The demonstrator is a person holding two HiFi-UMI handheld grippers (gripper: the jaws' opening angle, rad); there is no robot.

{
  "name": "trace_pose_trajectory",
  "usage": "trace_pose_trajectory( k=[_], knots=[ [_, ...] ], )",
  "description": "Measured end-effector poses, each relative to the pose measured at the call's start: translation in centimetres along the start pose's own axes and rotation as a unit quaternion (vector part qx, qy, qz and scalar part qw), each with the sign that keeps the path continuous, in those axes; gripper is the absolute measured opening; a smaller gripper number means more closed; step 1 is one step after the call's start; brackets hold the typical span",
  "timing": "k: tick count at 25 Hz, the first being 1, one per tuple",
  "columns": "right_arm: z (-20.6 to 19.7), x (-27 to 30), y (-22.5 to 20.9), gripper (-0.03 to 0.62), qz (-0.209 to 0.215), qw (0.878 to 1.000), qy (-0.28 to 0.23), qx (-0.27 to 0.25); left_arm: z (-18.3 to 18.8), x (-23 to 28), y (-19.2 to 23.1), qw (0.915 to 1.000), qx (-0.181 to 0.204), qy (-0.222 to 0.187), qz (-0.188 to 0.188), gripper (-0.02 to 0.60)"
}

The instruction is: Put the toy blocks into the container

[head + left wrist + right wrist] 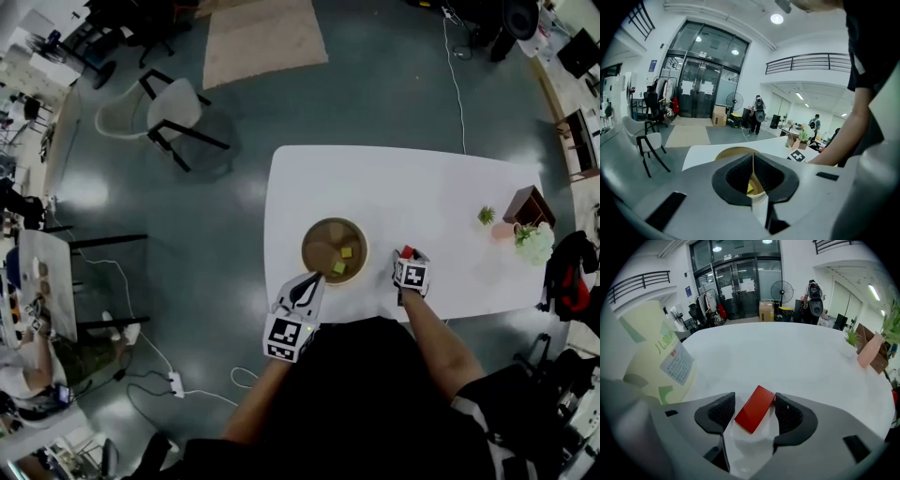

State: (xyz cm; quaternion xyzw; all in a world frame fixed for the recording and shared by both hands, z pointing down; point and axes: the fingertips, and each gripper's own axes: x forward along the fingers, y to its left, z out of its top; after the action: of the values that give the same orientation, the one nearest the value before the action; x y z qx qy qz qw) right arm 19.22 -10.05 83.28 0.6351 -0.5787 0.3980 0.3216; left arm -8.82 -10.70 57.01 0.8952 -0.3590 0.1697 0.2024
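Red block [755, 408] lies diagonal on the table [787, 357] between the wide-open right tongs [753, 405]; closing on its corners could spin it or squirt it free. Beyond, left tongs [307, 287] pinch the container [304, 251] rim, so a tug might tip it.

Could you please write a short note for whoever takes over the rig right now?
Left gripper: shut on the near rim of the container.
Right gripper: open, jaws either side of the red block, which lies on the table; not gripped yet.
Done: two yellow-green blocks are in the container.
Left: close on the red block and carry it into the container. No other loose blocks visible.
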Motion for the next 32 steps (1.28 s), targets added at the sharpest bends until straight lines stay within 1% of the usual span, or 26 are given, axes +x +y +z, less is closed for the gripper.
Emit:
trace_pose_trajectory(
  k=[5,9,14,19,23,28,32],
  knots=[
    [0.0,0.0,0.0,0.238,-0.004,1.000,-0.003,0.001,0.6,0.2,0.3,1.0000,0.004,-0.005,0.001,0.009],
    [-0.2,0.1,0.2,0.188,0.003,1.000,-0.002,-0.006,0.7,0.3,0.1,0.9999,0.004,-0.009,-0.004,0.009],
    [-0.4,-0.2,0.9,0.158,0.015,0.999,0.004,-0.046,0.7,0.7,-0.7,0.9999,0.008,-0.003,-0.013,0.009],
    [-0.4,-1.3,1.5,0.144,0.041,0.996,0.009,-0.079,0.5,0.3,-0.8,0.9998,0.003,-0.007,-0.020,0.009],
    [1.2,-2.5,1.8,0.137,0.050,0.994,-0.007,-0.098,0.7,0.2,-1.0,0.9994,0.003,-0.014,-0.031,0.009],
    [3.4,-4.4,2.7,0.133,0.053,0.989,-0.033,-0.135,1.3,0.1,-1.4,0.9984,0.008,-0.027,-0.048,0.009],
    [5.3,-5.9,3.9,0.130,0.058,0.986,-0.062,-0.142,1.3,-0.2,-1.3,0.9977,0.012,-0.031,-0.059,0.009]
  ],
)
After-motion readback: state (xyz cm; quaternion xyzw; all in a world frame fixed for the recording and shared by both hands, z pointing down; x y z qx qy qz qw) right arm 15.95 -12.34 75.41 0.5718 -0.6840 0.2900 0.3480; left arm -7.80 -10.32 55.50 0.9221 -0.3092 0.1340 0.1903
